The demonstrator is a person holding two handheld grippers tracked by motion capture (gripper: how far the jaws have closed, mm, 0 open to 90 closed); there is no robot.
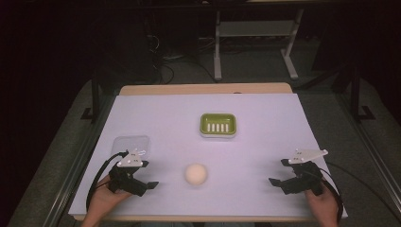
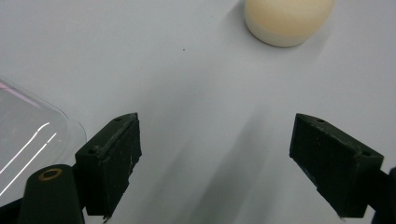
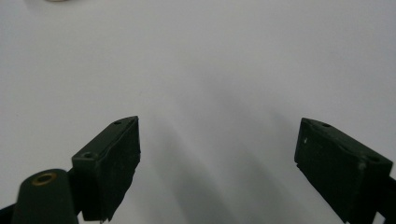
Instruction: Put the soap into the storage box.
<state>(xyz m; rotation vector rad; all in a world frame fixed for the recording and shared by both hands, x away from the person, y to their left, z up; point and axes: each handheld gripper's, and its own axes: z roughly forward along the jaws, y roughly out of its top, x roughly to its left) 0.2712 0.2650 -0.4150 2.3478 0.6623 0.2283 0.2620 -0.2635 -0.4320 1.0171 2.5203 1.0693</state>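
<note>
Near edge of table [image 1: 156, 111], white sheet. Left gripper [image 1: 150, 184] rests low at the near left, jaws spread wide, nothing between them; it is angled inward toward the cream ball [image 1: 196, 174], which suggests this hand lines up for the pick. In the left gripper view the ball [image 2: 288, 19] sits ahead and to one side of the jaw gap, apart from both pads, so a small turn looks needed before closing.

Right gripper [image 1: 274, 181] mirrors it at the near right, jaws likewise released and empty, aimed toward the middle; bare sheet lies between its pads [image 3: 114, 163]. Probably parked in reserve.

Ball lies on the sheet between the two grippers, nearer the left one, touching neither.

Clear plastic lid [image 1: 132, 143] lies flat just beyond the left gripper, out of the reach path.

Farther back, centre: green soap dish [image 1: 217, 125] with a slotted floor, open and facing up — likely the destination.
</note>
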